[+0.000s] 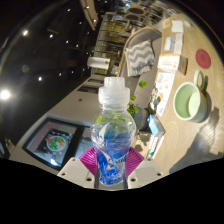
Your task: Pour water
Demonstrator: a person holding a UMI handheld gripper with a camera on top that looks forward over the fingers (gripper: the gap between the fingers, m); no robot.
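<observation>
While its pink pads press both sides, the claw grips a capped water bottle.

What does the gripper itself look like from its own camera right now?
The gripper shows only at the bottom of the view: two light, off-white fingers with magenta pads bearing a dark diamond grid pattern. No cables, markings or sleeve are visible, and the person's hand is out of view.

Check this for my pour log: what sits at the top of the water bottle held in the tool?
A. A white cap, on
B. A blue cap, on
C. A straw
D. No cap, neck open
A. The water bottle, gripped between the tool and its pink pads, carries a white cap on its neck.
</observation>
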